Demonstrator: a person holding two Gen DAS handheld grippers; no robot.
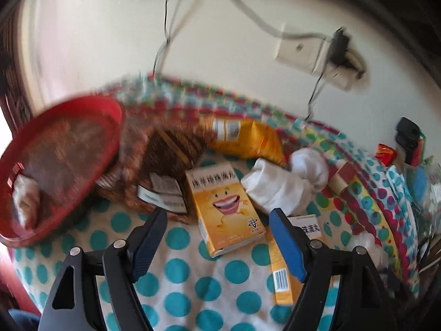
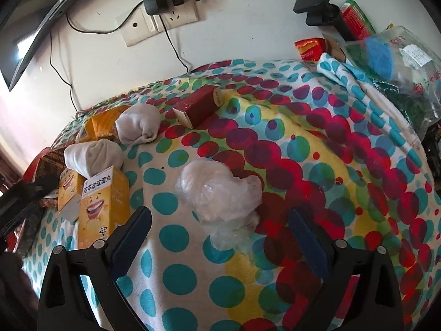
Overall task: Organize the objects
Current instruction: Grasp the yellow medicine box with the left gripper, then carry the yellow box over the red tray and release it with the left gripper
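On the dotted cloth [image 2: 176, 270] that covers the desk, most objects lie loose, so the sorting is judged to be at an early stage.

Left tool [image 1: 219, 241]: fingers spread wide, nothing between them. It hovers above a yellow box [image 1: 224, 208] with a smiling mouth printed on it. A second yellow box [image 1: 281, 275] lies just beside the first, partly hidden behind the tool's right finger.

Right tool [image 2: 220, 240]: fingers spread wide, no contact visible. It points at a crumpled clear plastic bag [image 2: 217, 193], which lies near the middle of the cloth, just ahead of the fingertips.

Containers: a red basket [image 1: 115, 121] stands tilted at the left edge of the desk. It holds a pale pouch [image 1: 26, 198] and blurred brownish contents that cannot be identified. A woven basket [image 1: 132, 176] lies beside it, holding a dark packet and some papers.

Still loose:
- two rolled white socks [image 2: 139, 124], [image 2: 93, 155], one touching the yellow boxes;
- an orange snack bag [image 1: 248, 135] toward the back edge;
- a dark red box [image 2: 198, 104] near the back edge, apart from the rest;
- the plastic bag and both yellow boxes.

At the right edge, more bags and packets are heaped against the wall.

Judgement: the baskets have some contents; the boxes, socks and bags remain to be placed.
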